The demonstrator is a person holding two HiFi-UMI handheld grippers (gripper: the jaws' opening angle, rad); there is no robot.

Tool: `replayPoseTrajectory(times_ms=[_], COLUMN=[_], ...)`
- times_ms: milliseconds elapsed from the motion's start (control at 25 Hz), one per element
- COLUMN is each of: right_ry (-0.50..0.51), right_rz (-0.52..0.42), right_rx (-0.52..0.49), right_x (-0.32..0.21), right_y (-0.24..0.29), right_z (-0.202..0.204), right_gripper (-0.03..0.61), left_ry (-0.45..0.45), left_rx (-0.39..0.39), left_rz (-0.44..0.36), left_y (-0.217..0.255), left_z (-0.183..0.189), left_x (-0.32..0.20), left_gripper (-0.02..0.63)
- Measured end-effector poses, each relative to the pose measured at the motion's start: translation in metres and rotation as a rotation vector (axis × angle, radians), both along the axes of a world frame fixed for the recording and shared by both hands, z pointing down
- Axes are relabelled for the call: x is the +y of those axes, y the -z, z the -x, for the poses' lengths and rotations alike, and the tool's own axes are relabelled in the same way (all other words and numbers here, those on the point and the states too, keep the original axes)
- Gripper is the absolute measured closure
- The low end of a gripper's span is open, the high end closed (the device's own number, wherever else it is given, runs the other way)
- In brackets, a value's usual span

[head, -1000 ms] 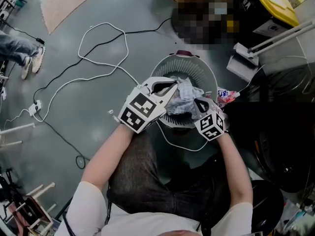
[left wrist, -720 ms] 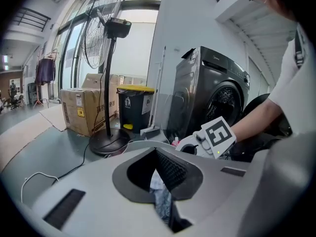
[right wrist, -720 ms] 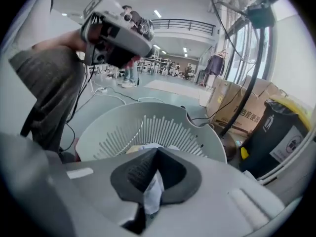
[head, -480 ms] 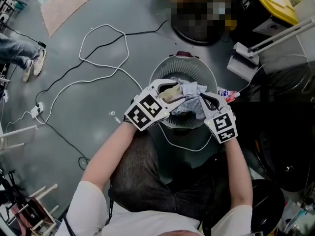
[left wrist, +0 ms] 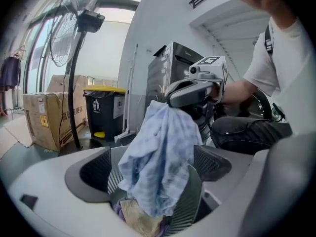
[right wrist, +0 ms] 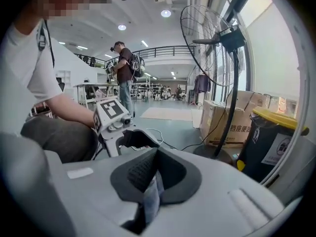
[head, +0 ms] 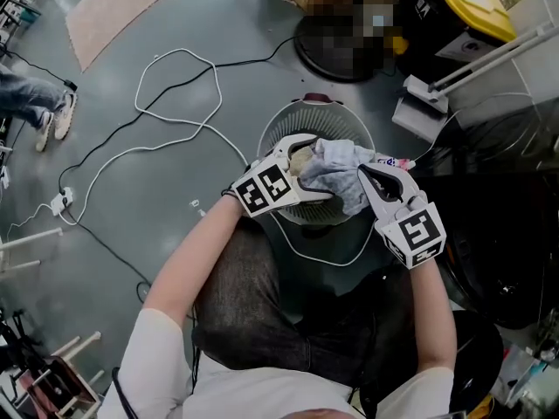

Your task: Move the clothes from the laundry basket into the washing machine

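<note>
A round white slatted laundry basket (head: 288, 129) stands on the floor in front of the person's knees. A blue-and-white checked cloth (head: 336, 168) hangs over it, and my right gripper (head: 363, 173) is shut on its top edge. In the right gripper view a strip of the cloth (right wrist: 150, 196) shows pinched between the pads. My left gripper (head: 316, 169) is at the basket's left; its jaws are opening wide. In the left gripper view the cloth (left wrist: 158, 157) hangs between the pads (left wrist: 94, 174) without being pressed. A beige garment (left wrist: 138, 221) lies in the basket below. A grey machine (left wrist: 168, 73) stands behind.
White and black cables (head: 175, 103) loop across the floor at the left. A fan's round base (head: 336, 46), a cardboard box (left wrist: 42, 115) and a yellow-lidded bin (head: 476, 3) stand beyond the basket. Dark machinery (head: 507, 234) fills the right side. Someone's feet (head: 52, 116) are far left.
The left jaws have spread wide and let go of the cloth. The right gripper has risen, lifting the checked cloth up out of the basket.
</note>
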State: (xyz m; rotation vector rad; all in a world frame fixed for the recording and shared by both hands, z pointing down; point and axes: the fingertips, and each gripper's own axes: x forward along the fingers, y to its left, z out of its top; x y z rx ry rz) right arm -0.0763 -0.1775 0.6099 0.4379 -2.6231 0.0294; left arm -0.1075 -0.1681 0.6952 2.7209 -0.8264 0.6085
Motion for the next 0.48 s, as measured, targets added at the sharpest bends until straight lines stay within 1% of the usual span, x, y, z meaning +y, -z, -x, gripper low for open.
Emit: replayPoseTrajectory(times_ms=[80, 160, 200, 240, 320, 480], right_ry=[0.005, 0.010, 0.014, 0.023, 0.047, 0.094], right_rz=[0.018, 0.034, 0.040, 0.044, 0.046, 0.045], right_rx=[-0.037, -0.068, -0.085, -0.101, -0.131, -0.177], right_x=[0.006, 0.011, 0.014, 0.017, 0.025, 0.041], right_y=[0.013, 0.024, 0.030, 0.037, 0.054, 0.080], right_z=[-0.001, -0.001, -0.001, 0.000, 0.005, 0.015], right_gripper=[0.569, 0.569, 0.569, 0.569, 0.569, 0.569], left_ry=[-0.009, -0.062, -0.092, -0.116, -0.136, -0.144], left_rx=[0.061, 0.129, 0.149, 0.153, 0.129, 0.091], left_rz=[-0.007, 0.009, 0.013, 0.012, 0.001, -0.032], left_y=[0.003, 0.013, 0.019, 0.023, 0.027, 0.038], left_z=[0.006, -0.002, -0.010, -0.017, -0.027, -0.036], left_x=[0.000, 0.010, 0.015, 0.019, 0.018, 0.010], left_gripper=[0.104, 0.088, 0.080, 0.068, 0.042, 0.041])
